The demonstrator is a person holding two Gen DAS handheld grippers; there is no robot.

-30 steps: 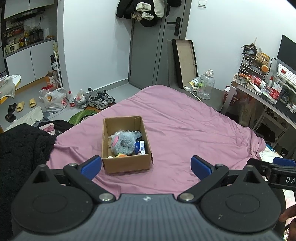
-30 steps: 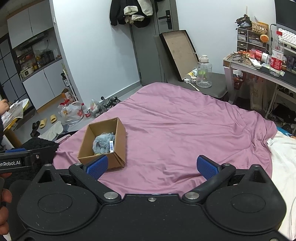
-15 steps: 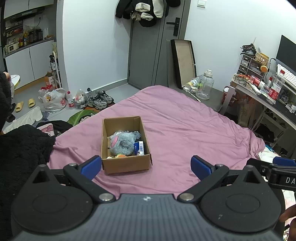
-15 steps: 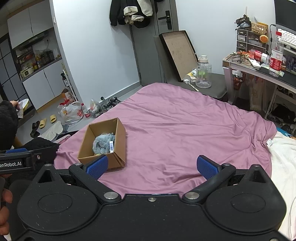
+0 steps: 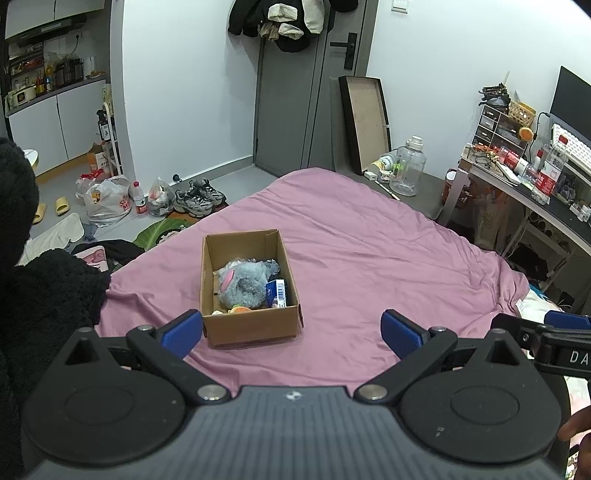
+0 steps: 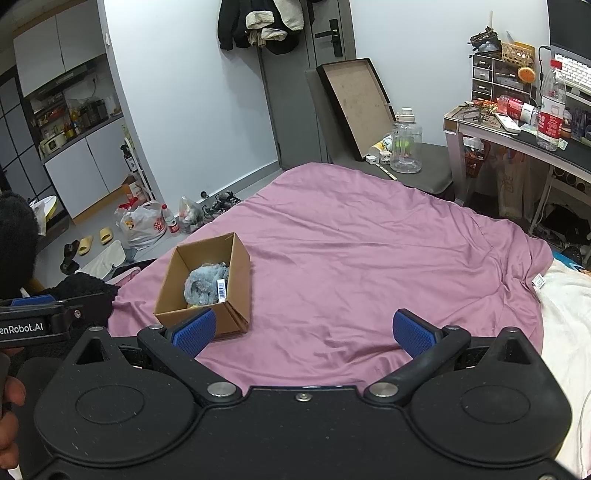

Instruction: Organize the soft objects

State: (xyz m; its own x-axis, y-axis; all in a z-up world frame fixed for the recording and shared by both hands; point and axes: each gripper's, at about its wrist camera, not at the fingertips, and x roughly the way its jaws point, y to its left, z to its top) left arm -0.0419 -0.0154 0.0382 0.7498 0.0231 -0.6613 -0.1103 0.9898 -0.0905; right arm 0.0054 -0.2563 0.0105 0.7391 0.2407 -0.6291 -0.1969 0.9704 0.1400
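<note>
The left gripper (image 5: 291, 334) has its jaws spread wide with nothing between the 2 blue pads (image 5: 183, 332); it hangs above the near part of the pink bedspread (image 5: 369, 266). The right gripper (image 6: 303, 332) is in the same condition: jaws fully apart, 2 blue textured pads (image 6: 413, 332) empty, held over the same bedspread (image 6: 369, 266). In the left wrist view the right gripper's body shows at the right edge (image 5: 554, 343); in the right wrist view the left gripper's body shows at the left edge (image 6: 33, 319), so the 2 tools sit side by side. Just ahead of the left gripper, an open cardboard box (image 5: 251, 325) rests on the bedspread, its near wall close behind the left pad in that view. In the right wrist view the box (image 6: 240, 273) lies ahead and to the left, partly behind the left pad. Inside the box lies a grey-blue plush toy (image 5: 243, 284) with a pink patch, seen also from the right (image 6: 203, 284); a tag with a barcode (image 5: 277, 293) stands against the box's right wall, and an orange item (image 5: 240, 309) shows at the near end. Black fleece fabric (image 5: 48, 295) lies at the left edge of the bed. Beyond the bed, the floor holds plastic bags (image 5: 105, 199), shoes (image 5: 199, 195) and a clear water jug (image 5: 408, 173). A cluttered desk (image 6: 517, 136) stands at the right, and clothes hang on the grey door (image 5: 291, 26).
</note>
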